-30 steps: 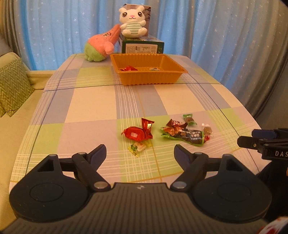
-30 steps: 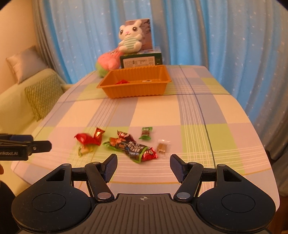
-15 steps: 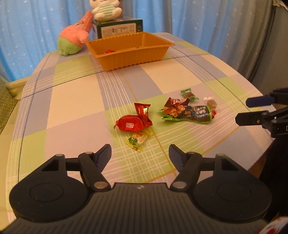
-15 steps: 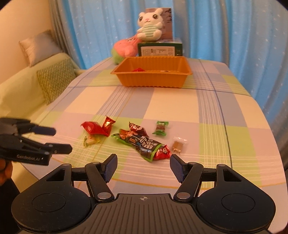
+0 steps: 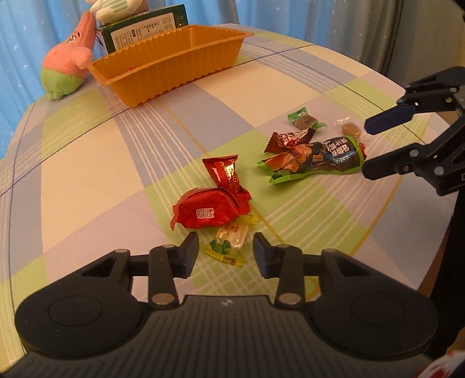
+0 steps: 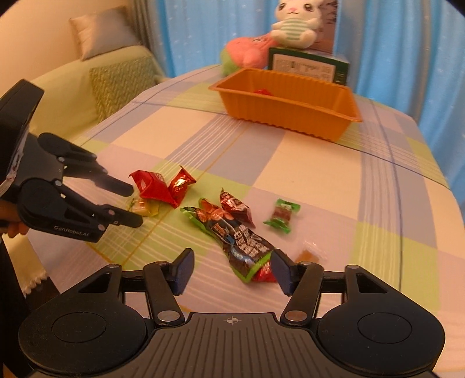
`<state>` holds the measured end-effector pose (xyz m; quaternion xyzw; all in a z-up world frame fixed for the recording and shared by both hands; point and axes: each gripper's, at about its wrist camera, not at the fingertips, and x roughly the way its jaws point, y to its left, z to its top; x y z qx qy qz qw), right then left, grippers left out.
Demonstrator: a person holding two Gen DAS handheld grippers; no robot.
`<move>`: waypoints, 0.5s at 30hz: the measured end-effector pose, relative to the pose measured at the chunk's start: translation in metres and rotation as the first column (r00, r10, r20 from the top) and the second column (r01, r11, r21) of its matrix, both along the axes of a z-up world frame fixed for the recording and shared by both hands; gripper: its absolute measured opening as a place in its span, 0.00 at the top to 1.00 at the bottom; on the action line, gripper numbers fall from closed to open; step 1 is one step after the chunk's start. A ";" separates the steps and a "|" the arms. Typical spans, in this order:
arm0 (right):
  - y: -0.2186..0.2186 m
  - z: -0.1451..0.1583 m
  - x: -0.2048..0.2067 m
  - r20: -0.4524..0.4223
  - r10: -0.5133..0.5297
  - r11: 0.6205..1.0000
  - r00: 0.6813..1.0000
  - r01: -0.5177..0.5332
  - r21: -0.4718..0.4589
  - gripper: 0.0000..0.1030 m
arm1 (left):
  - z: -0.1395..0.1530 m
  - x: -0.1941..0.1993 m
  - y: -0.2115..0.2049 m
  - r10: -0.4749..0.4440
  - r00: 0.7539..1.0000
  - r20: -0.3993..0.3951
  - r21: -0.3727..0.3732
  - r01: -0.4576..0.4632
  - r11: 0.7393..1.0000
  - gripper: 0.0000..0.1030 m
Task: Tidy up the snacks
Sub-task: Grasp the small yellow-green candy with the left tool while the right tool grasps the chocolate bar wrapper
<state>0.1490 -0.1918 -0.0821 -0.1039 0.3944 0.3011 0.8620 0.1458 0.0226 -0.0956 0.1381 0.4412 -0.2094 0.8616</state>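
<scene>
Several wrapped snacks lie on the checked tablecloth point(image 5: 87, 162). My left gripper point(image 5: 226, 254) is open, its fingers on either side of a small yellow-green candy point(image 5: 229, 242), just below a red packet point(image 5: 209, 208). My right gripper point(image 6: 232, 269) is open, with the end of a long dark green-edged packet point(image 6: 238, 238) between its fingertips. That packet also shows in the left wrist view point(image 5: 316, 160). An orange tray point(image 6: 290, 104) stands at the far side with a red snack inside.
Around the long packet lie a brown-red candy point(image 6: 234, 208), a green-ended candy point(image 6: 282, 215) and a clear-wrapped caramel point(image 6: 309, 253). Plush toys point(image 6: 293, 27) and a green box point(image 6: 308, 65) stand behind the tray. A sofa point(image 6: 81, 84) is to the left.
Both grippers have moved down and forward to the snacks. The left one now straddles the yellow-green candy; the right one now straddles the long packet's end. Both stay open.
</scene>
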 end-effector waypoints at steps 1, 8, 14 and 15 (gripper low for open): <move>0.003 -0.001 0.003 0.004 0.021 1.000 1.000 -0.021 -0.006 0.45 | 0.000 0.002 0.001 0.000 1.000 -0.006 -0.009 0.000 1.000 0.69; 0.027 -0.008 0.023 0.013 0.153 0.987 0.988 -0.153 -0.048 0.54 | 0.001 0.007 0.001 0.007 1.000 -0.024 -0.047 -0.008 0.999 0.81; 0.042 -0.021 0.045 -0.016 0.211 0.973 0.977 -0.211 -0.090 0.57 | 0.001 -0.002 0.004 0.046 0.998 -0.034 -0.097 -0.049 0.994 0.81; 0.043 -0.022 0.049 -0.025 0.215 0.972 0.976 -0.217 -0.093 0.58 | 0.001 -0.004 0.005 0.055 0.998 -0.035 -0.108 -0.058 0.992 0.82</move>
